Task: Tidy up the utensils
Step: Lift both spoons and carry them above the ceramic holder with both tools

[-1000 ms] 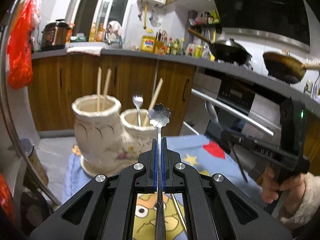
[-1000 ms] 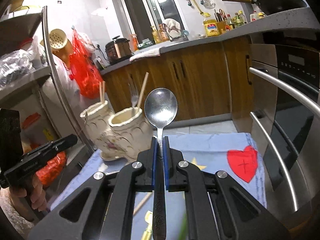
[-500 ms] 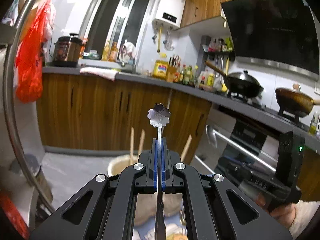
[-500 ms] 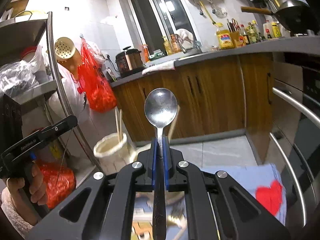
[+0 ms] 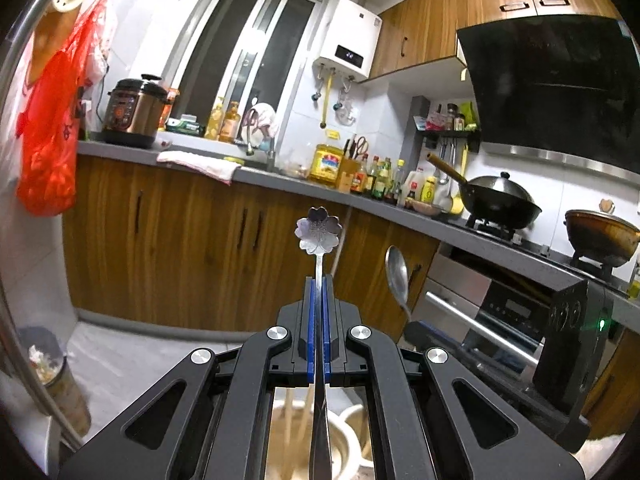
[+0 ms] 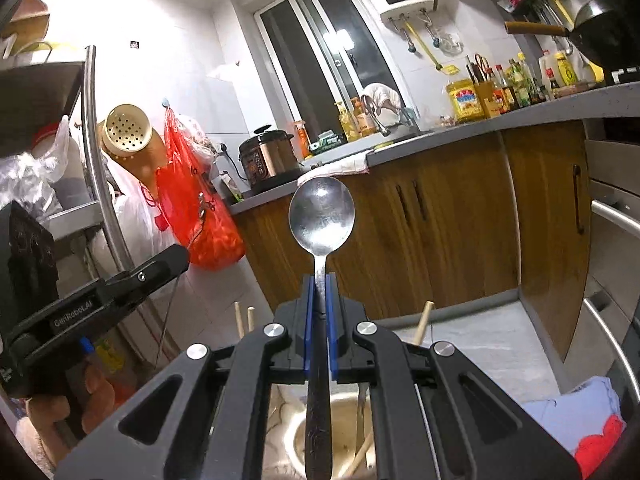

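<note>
My left gripper (image 5: 319, 280) is shut on a flower-headed spoon (image 5: 318, 230), held upright with its handle pointing down over the cream ceramic utensil holder (image 5: 344, 446). My right gripper (image 6: 319, 280) is shut on a large steel spoon (image 6: 321, 214), bowl up, its handle hanging over the holder's opening (image 6: 340, 432). Wooden chopsticks (image 6: 422, 320) stand in the holder, and a fork handle shows inside it. The right gripper and its spoon (image 5: 397, 270) also show in the left wrist view; the left gripper (image 6: 160, 268) shows in the right wrist view.
A blue cloth with a red heart (image 6: 592, 428) lies under the holder at the right. An oven with a steel handle (image 5: 480, 324) is close on the right. A metal rack (image 6: 100, 184) and a red bag (image 6: 200, 216) stand at the left.
Both grippers have risen and tilted upward with their spoons. The holder has dropped from the middle of each view to below the jaws, and both handles now hang over it.
</note>
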{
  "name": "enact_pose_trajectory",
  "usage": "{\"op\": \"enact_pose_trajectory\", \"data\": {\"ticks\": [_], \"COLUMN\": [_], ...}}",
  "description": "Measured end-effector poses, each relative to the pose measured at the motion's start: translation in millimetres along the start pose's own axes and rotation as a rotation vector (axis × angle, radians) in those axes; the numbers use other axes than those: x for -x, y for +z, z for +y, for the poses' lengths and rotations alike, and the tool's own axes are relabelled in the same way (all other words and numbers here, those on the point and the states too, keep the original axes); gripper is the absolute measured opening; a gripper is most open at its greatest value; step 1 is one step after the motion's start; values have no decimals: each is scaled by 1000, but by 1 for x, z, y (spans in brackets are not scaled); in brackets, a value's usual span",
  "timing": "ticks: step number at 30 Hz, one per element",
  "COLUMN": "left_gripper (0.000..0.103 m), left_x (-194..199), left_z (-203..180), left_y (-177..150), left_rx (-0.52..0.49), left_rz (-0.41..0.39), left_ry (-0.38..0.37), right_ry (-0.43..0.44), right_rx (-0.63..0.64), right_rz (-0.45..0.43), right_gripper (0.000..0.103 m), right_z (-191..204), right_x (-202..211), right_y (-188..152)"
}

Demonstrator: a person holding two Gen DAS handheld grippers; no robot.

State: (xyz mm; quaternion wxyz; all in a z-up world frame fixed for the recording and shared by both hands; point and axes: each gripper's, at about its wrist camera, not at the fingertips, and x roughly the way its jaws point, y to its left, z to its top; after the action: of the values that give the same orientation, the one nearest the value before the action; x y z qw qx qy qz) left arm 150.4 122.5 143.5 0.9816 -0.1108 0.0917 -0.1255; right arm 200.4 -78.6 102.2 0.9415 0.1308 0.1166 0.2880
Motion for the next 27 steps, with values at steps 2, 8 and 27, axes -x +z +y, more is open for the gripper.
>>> {"op": "enact_pose_trajectory", "data": {"ticks": [2, 8, 27], "left_gripper": [3, 3, 3], "left_x": [-3, -11, -17], "left_z": [4, 13, 16], "left_y": [-3, -12, -36], "left_rx": [-3, -7, -51], "left_rz": [-18, -59, -64], "left_ry": [11, 47, 50], "right_ry": [-6, -22, -31], "right_rx": [32, 43, 99], "right_rz": [-5, -29, 5], "right_gripper": [6, 6, 6], "right_z": [2, -4, -8], "right_x": [-6, -16, -9], "right_y": [-5, -16, -35]}}
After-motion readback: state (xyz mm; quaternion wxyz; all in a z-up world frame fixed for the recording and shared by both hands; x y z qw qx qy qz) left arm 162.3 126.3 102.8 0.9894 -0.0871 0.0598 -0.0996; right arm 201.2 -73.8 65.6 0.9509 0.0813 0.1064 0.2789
